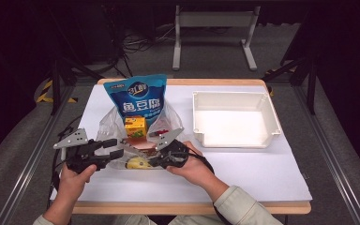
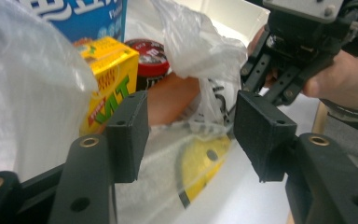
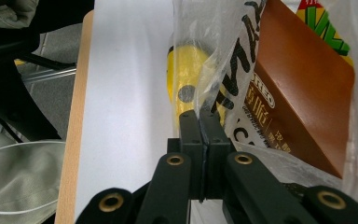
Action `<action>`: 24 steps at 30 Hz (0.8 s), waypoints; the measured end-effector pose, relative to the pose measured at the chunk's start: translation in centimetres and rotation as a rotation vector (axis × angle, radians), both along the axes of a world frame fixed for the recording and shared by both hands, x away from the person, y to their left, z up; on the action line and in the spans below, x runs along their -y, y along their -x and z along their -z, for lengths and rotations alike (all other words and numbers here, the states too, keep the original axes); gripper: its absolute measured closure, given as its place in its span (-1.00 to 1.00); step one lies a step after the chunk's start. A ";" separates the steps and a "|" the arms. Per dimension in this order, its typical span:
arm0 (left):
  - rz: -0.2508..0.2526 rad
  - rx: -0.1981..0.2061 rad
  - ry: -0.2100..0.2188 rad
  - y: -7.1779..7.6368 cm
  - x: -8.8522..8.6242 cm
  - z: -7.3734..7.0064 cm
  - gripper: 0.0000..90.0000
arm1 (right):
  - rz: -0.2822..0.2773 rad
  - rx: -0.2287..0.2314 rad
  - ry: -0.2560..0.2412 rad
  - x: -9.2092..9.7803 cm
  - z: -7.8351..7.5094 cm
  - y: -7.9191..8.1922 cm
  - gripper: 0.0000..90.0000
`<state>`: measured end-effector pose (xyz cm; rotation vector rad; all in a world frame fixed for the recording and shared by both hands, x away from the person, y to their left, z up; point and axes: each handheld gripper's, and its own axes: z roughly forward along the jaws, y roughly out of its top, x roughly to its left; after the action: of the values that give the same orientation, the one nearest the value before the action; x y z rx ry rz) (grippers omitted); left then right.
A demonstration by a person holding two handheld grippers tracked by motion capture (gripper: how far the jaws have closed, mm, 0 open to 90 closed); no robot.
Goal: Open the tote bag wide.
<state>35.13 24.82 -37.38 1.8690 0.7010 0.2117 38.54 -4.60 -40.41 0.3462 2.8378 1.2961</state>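
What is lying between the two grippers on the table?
In the high view, the clear plastic bag lies between the left gripper and the right gripper, with a yellow item inside it.

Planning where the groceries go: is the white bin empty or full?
Empty. The high view shows the white bin with a bare floor; the groceries sit in the plastic bag.

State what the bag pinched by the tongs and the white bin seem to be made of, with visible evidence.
Bag: thin clear plastic film, glossy; it crinkles and its contents show through.
White bin: probably rigid moulded plastic, smooth; its walls look even and uniformly white.
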 end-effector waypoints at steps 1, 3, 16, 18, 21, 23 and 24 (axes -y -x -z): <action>-0.008 0.002 -0.008 -0.2 0.1 0.2 0.01 | 0.000 -0.002 -0.002 0.0 0.0 0.0 0.99; -0.036 0.012 -0.025 -0.7 0.2 0.7 -0.04 | 0.001 -0.001 -0.003 0.0 0.0 0.0 0.99; -0.197 -0.045 -0.129 -2.3 -1.3 2.9 -0.12 | -0.002 0.004 -0.001 0.0 0.2 0.2 0.95; -0.195 -0.067 -0.133 -2.5 -1.3 3.2 -0.13 | -0.003 0.000 -0.001 0.0 0.3 0.2 0.94; -0.198 -0.075 -0.141 -2.7 -1.3 3.5 -0.14 | -0.004 -0.001 -0.001 -0.1 0.3 0.1 0.94; -0.202 -0.090 -0.144 -2.8 -1.3 3.8 -0.14 | -0.004 -0.002 0.000 0.0 0.3 0.1 0.94; -0.200 -0.099 -0.143 -2.9 -1.4 4.0 -0.14 | -0.003 -0.003 -0.001 0.0 0.3 0.1 0.94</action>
<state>38.04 26.20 -41.34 1.9551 0.9637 0.3061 38.42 -4.57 -40.75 0.3453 2.8415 1.2987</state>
